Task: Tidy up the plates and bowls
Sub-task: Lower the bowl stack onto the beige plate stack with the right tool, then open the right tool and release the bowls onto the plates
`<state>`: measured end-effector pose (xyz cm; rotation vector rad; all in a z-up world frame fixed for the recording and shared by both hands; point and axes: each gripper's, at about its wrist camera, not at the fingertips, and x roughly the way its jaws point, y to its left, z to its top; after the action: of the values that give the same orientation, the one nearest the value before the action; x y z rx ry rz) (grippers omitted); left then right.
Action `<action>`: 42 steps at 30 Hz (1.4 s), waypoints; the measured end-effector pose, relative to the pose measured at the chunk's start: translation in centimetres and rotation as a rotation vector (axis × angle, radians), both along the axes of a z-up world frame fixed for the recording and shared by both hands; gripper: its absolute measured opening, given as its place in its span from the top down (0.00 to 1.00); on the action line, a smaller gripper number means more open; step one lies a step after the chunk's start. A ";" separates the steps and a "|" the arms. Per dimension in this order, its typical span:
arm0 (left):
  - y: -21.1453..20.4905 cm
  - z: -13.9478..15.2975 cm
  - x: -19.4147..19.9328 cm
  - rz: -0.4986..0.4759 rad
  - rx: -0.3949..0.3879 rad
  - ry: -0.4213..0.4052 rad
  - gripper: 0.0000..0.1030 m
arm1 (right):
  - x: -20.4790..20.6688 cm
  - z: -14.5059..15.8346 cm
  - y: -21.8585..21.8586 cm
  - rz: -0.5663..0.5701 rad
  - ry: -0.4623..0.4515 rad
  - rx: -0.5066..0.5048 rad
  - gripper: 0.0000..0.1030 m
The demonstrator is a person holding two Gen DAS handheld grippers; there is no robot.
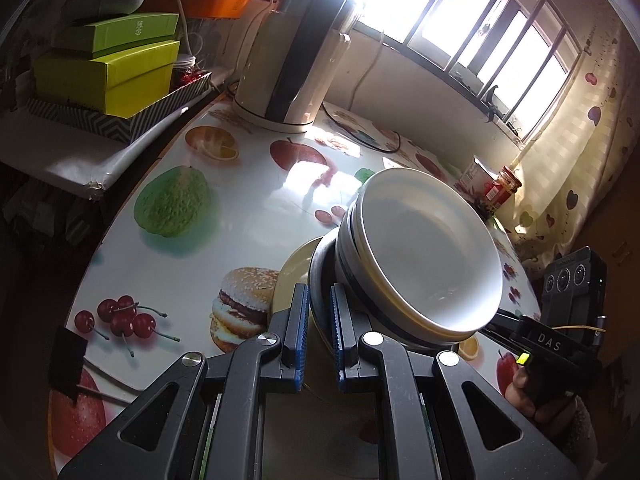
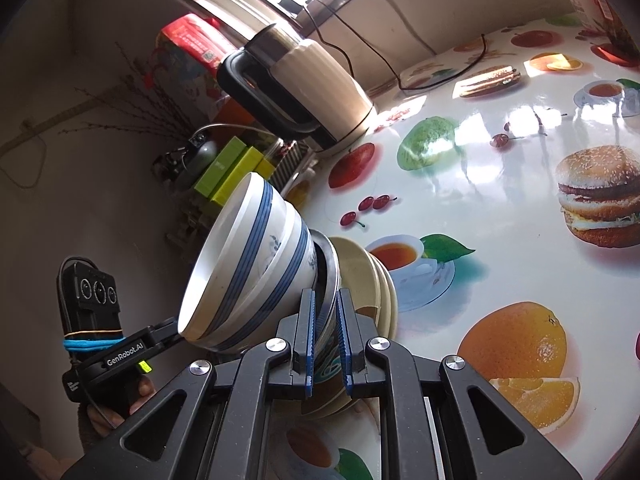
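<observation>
Both grippers are clamped on the same stack of dishes, held up over the table and tipped over hard. In the left wrist view the left gripper has its ribbed blue pads pinched on the thin edge of the dark grey metal plate, with the pale yellow glazed plate just to the left of the fingers. Right past the fingertips sit the nested white ceramic bowls with blue bands, smooth and glossy inside, mouth facing up and toward the right.

From the right wrist view, the right gripper bites the same metal rim from the opposite side, closed tight. Here the stack's axis runs sideways: the banded bowls open to the left of the fingers, and the yellow plates fan out to the right. The other gripper's handle, in a person's hand, shows at the far left.

Beyond the fingers lies the shiny fruit-and-burger printed tablecloth, then the cream electric kettle with a black handle, with lime-green cardboard boxes stacked further off.
</observation>
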<state>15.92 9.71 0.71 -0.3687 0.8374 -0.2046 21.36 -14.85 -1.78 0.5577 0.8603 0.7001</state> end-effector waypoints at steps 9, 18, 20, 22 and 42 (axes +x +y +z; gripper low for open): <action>0.0 -0.2 0.1 0.004 0.000 0.005 0.91 | 0.1 0.2 0.2 0.000 -0.010 -0.015 0.88; 0.0 -0.6 0.2 0.009 -0.001 0.013 0.91 | -0.1 0.5 0.2 -0.005 -0.017 -0.032 0.88; 0.0 -0.5 0.2 0.010 0.000 0.013 0.90 | -0.1 0.5 0.2 -0.006 -0.019 -0.037 0.88; -0.1 -0.5 0.2 0.012 0.001 0.015 0.90 | -0.1 0.6 0.2 -0.005 -0.019 -0.038 0.88; -0.3 -0.6 -0.1 0.027 0.051 0.027 0.79 | -0.8 1.2 -0.4 -0.024 -0.037 -0.065 0.84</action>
<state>15.86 9.43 0.08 -0.3353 0.8618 -0.1536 20.61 -15.28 -0.54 0.4947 0.8381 0.6561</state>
